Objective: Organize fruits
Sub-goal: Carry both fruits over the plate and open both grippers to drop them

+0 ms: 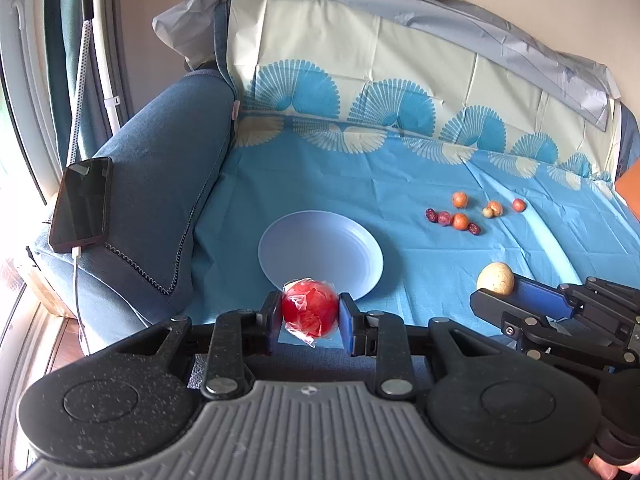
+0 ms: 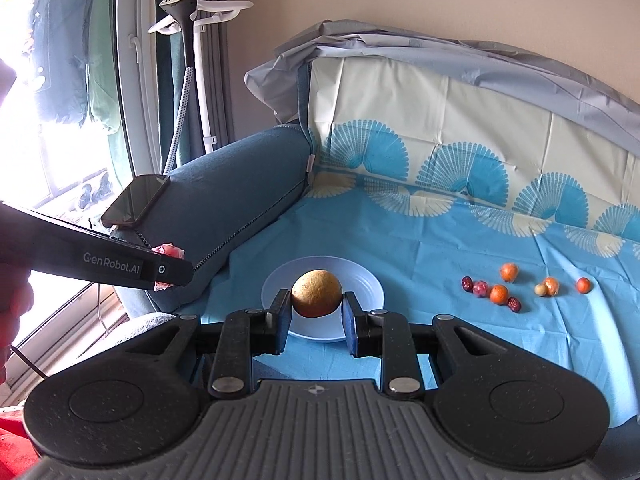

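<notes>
My left gripper (image 1: 309, 314) is shut on a red fruit in clear plastic wrap (image 1: 309, 312), held at the near edge of a pale blue plate (image 1: 320, 248) on the blue cloth. My right gripper (image 2: 316, 310) is shut on a tan round fruit (image 2: 316, 294), held above the near part of the same plate (image 2: 368, 284). In the left wrist view the right gripper (image 1: 520, 300) and its tan fruit (image 1: 495, 278) show at the right. In the right wrist view the left gripper's side (image 2: 100, 258) shows at the left, with a bit of the red fruit (image 2: 172, 250).
Several small oranges and dark red fruits (image 1: 460, 221) lie on the cloth right of the plate; they also show in the right wrist view (image 2: 499, 294). A phone (image 1: 82, 204) on a cable rests on the blue sofa arm (image 1: 160, 200). A garment steamer stand (image 2: 200, 80) is behind.
</notes>
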